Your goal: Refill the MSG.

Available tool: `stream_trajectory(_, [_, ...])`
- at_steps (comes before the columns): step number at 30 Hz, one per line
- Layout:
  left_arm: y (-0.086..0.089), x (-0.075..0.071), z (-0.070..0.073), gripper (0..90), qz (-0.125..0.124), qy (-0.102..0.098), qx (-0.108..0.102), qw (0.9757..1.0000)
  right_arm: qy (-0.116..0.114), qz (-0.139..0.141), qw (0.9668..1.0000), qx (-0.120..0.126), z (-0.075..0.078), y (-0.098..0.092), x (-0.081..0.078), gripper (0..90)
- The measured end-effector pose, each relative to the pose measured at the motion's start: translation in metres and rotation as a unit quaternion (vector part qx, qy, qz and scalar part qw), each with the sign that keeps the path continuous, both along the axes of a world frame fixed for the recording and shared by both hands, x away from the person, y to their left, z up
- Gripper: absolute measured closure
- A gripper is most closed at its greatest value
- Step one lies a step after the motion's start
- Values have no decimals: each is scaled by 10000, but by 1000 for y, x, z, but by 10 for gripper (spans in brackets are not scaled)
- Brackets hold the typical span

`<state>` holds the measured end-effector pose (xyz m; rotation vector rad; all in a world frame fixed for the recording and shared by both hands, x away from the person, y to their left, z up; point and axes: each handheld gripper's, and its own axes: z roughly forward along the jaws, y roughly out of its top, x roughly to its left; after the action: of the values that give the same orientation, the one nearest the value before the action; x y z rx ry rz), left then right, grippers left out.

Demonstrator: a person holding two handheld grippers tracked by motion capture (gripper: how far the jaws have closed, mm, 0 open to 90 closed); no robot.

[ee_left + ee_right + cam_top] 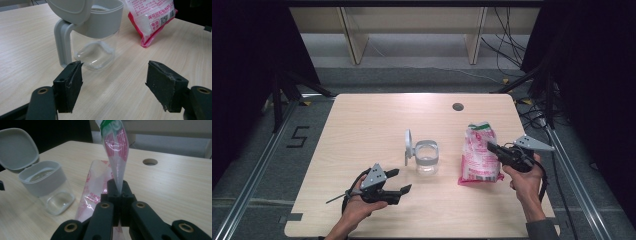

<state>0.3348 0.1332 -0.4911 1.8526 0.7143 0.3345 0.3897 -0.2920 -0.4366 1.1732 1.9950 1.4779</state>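
Bag (480,154) of white grains sits right of the jar (427,157), pinched tight by the right gripper (492,147). Left gripper (398,181) waits near the jar, jaws wide apart.

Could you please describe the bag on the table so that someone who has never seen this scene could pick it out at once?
On the light wooden table, look right of the clear jar with the grey flip lid standing open. There lies a plastic bag, pink and white with a green top and white grains inside, the right gripper shut on its edge. It is the table's one soft, printed thing.
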Motion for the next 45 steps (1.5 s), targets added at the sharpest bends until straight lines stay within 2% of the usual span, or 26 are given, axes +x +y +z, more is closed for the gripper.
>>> stream_trajectory(1, [-2, 0, 0, 281, 10, -6, 30, 10000, -111, 30, 9999, -84, 2, 2, 0, 900])
stream_trajectory(3, [-7, -2, -2, 282, -33, 12, 72, 10000, -83, 132, 9998, -80, 7, 7, -3, 900])
stream_trajectory(5, [-13, -4, -4, 282, -67, -41, 223, 9997, -173, 254, 9994, -156, 12, 11, -4, 900])
stream_trajectory(7, [-19, -5, -6, 282, -29, -57, 222, 9997, -277, 268, 9991, -202, 18, 18, -9, 900])
stream_trajectory(8, [-22, -5, -7, 283, -12, -62, 212, 9998, -466, 323, 9980, -264, 20, 22, -10, 900])
stream_trajectory(10, [-27, -7, -8, 285, -29, -49, 231, 9997, -568, 378, 9970, -378, 25, 29, -13, 900])
stream_trajectory(11, [-29, -7, -9, 285, -47, -43, 243, 9997, -511, 388, 9971, -408, 27, 32, -15, 900])
stream_trajectory(12, [-31, -8, -9, 286, -28, -73, 271, 9996, -616, 434, 9961, -460, 27, 33, -15, 900])
stream_trajectory(13, [-33, -8, -9, 289, -31, -91, 263, 9996, -542, 425, 9966, -447, 28, 36, -18, 900])
stream_trajectory(20, [-47, -6, -11, 293, 69, -82, 166, 9998, -573, 515, 9958, -484, 37, 44, -23, 900])
stream_trajectory(22, [-54, -6, -12, 294, 9, -73, 161, 9998, -718, 533, 9948, -483, 40, 45, -23, 900])
stream_trajectory(29, [-83, -10, -16, 300, -230, -85, 171, 9996, -785, 612, 9943, -386, 56, 49, -31, 900])
stream_trajectory(30, [-85, -7, -16, 312, -127, -246, 268, 9993, -895, 634, 9928, -473, 57, 50, -30, 900])
stream_trajectory(31, [-89, -6, -17, 314, -143, -180, 217, 9995, -932, 664, 9922, -501, 58, 51, -30, 900])
stream_trajectory(32, [-95, -7, -19, 314, -210, -23, 76, 9997, -831, 647, 9933, -470, 59, 53, -32, 900])
stream_trajectory(33, [-98, -7, -20, 314, -179, -86, 181, 9996, -795, 632, 9940, -418, 59, 55, -33, 900])
stream_trajectory(35, [-106, -6, -21, 315, -201, -170, 213, 9994, -863, 671, 9934, -355, 59, 57, -33, 900])
stream_trajectory(36, [-109, -6, -20, 315, -218, -210, 306, 9991, -953, 681, 9920, -481, 60, 57, -33, 900])
stream_trajectory(38, [-117, -6, -20, 313, -272, -194, 349, 9988, -771, 710, 9938, -366, 61, 60, -36, 900])
stream_trajectory(39, [-121, -5, -20, 312, -268, -226, 372, 9987, -917, 729, 9921, -452, 62, 60, -35, 900])
stream_trajectory(40, [-126, -4, -20, 312, -279, -286, 389, 9984, -867, 809, 9920, -440, 63, 61, -35, 900])
stream_trajectory(41, [-132, -4, -22, 312, -311, -221, 346, 9987, -858, 811, 9923, -381, 63, 63, -36, 900])
stream_trajectory(42, [-135, -4, -22, 312, -277, -237, 374, 9986, -1001, 820, 9906, -444, 64, 63, -35, 900])
stream_trajectory(43, [-140, -3, -22, 312, -258, -235, 324, 9989, -978, 805, 9909, -454, 64, 63, -36, 900])
stream_trajectory(44, [-143, -3, -22, 312, -266, -219, 384, 9987, -865, 842, 9920, -370, 65, 65, -37, 900])
stream_trajectory(45, [-148, -3, -22, 312, -328, -125, 349, 9988, -855, 822, 9921, -400, 66, 66, -38, 900])
